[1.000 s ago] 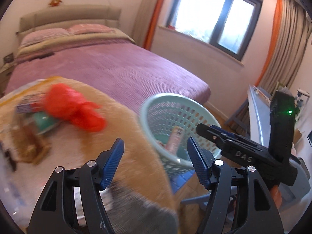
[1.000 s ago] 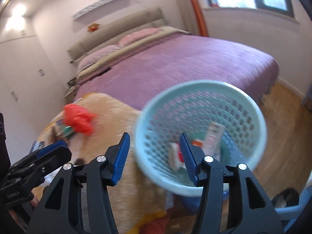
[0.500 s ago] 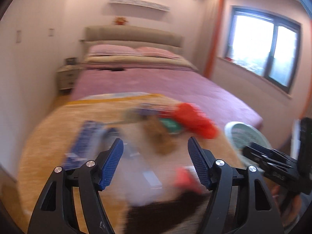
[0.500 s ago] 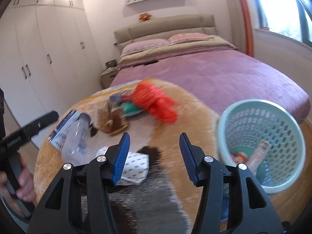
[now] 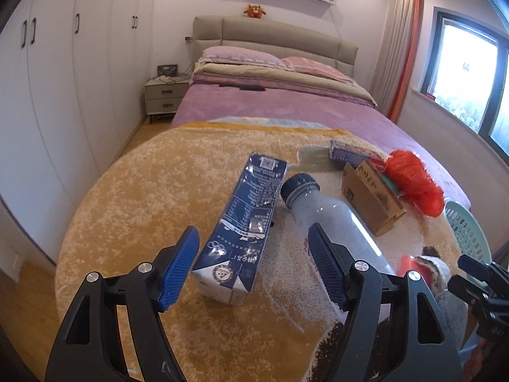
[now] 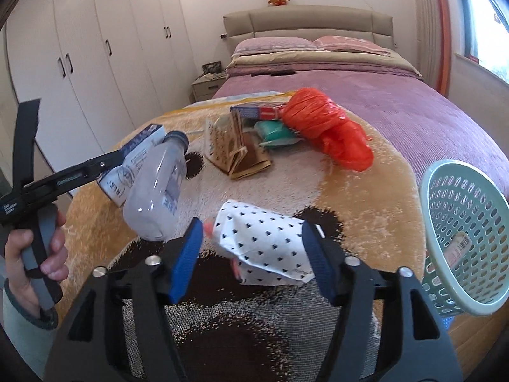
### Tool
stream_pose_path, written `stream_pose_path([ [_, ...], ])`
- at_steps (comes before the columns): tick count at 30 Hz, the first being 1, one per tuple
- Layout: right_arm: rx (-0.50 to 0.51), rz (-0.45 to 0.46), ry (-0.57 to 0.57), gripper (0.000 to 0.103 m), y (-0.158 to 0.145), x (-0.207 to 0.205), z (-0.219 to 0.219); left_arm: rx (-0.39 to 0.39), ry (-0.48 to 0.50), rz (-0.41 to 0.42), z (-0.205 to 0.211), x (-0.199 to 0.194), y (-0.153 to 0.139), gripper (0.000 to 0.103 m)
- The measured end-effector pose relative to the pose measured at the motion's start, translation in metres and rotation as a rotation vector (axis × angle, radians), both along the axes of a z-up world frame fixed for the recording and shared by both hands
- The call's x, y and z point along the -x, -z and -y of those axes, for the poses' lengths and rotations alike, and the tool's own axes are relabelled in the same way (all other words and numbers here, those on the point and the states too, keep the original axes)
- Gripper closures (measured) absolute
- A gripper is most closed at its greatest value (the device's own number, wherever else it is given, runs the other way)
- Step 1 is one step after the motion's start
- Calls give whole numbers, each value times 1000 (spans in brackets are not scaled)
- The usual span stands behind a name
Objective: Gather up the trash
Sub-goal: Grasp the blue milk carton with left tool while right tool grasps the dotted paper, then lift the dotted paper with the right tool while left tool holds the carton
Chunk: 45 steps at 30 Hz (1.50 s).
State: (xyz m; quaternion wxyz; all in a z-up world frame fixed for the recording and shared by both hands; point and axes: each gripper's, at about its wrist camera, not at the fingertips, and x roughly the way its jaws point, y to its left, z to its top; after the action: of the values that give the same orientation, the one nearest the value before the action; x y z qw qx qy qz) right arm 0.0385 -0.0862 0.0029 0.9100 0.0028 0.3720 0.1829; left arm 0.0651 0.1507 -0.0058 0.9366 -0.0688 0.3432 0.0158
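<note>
1. Left gripper [image 5: 253,262] hangs low over the round plush rug [image 5: 133,197], jaws spread wide, nothing between them. The navy carton [image 5: 243,222] lies right in the gap ahead, not touched.
2. Right gripper [image 6: 251,256] is likewise spread wide and holding nothing, with the white dotted wrapper [image 6: 264,238] sitting between its blue pads [image 6: 187,254].
3. Only the right wrist view shows the person's left hand [image 6: 35,254] around the left tool's handle, the wardrobe doors behind it, and the inside of the mint basket [image 6: 461,232], where at least one piece of trash lies.
4. Only the left wrist view shows the carton's full length and the bedside table [image 5: 165,95]; the basket there is a sliver at the right edge [image 5: 466,232].
5. Count on the rug: one carton, one clear bottle [image 5: 334,222], one brown cardboard box [image 5: 370,197], one red plastic bag [image 5: 413,181], one dotted wrapper, one green packet [image 6: 273,130], one blue-and-red flat box [image 6: 257,111]. One basket, off the rug's right edge.
6. Carton lies flat, long axis running away from the left gripper toward the bed [image 5: 286,108], leaning slightly right.
7. Bottle lies on its side just beside the carton, dark cap [image 5: 299,186] pointing away, toward the bed.
</note>
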Motion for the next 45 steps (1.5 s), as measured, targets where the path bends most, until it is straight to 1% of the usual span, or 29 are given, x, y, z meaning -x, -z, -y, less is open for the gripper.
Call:
stream_pose_path([
  [3,25,-3,-3,38,4,-1,-5,-24,-8,-1,5,-7,7,34],
  [9,72,-26,21,38,19,-13,-5,-38,-23,-15,8,-20,14,36],
  [13,79,-38,28,38,24,-20,-3,-55,-31,-30,9,-27,18,37],
  [18,85,-43,31,38,27,-27,-3,-61,-41,-46,9,-29,24,41],
  [19,82,-45,35,38,27,-28,-3,-61,-41,-49,8,-29,25,44],
  [20,73,-52,37,39,28,-30,-2,-57,-41,-53,7,-30,25,49],
  [21,60,-60,37,45,27,-32,0,-48,-37,-57,7,-31,25,53],
  [22,43,-65,36,49,26,-33,2,-40,-30,-62,7,-31,26,60],
  [23,27,-66,35,58,24,-33,4,-35,-26,-65,6,-32,27,64],
  [24,17,-63,28,65,21,-34,5,-31,-26,-65,5,-31,28,64],
  [25,14,-56,23,68,18,-32,5,-31,-27,-62,5,-31,27,66],
  [27,13,-38,18,79,11,-30,5,-22,-22,-52,5,-28,25,68],
  [30,20,-4,17,89,-1,-24,4,-5,-15,-25,5,-22,20,69],
  [31,25,10,23,90,-6,-23,5,-1,-13,-20,4,-20,18,69],
  [33,18,23,30,91,-13,-22,7,7,-6,-15,4,-17,16,69],
  [36,-15,8,55,91,-14,-28,16,10,-8,-14,3,-15,15,69],
  [39,-115,-18,102,91,-14,-39,35,19,-14,-16,2,-13,19,69],
  [41,-189,-45,105,91,-14,-48,47,26,-19,-19,0,-13,23,69],
  [43,-232,-54,111,88,-14,-52,56,39,-21,-24,-2,-14,28,69],
  [45,-265,-44,130,75,-14,-52,66,44,-19,-10,-3,-13,27,69],
])
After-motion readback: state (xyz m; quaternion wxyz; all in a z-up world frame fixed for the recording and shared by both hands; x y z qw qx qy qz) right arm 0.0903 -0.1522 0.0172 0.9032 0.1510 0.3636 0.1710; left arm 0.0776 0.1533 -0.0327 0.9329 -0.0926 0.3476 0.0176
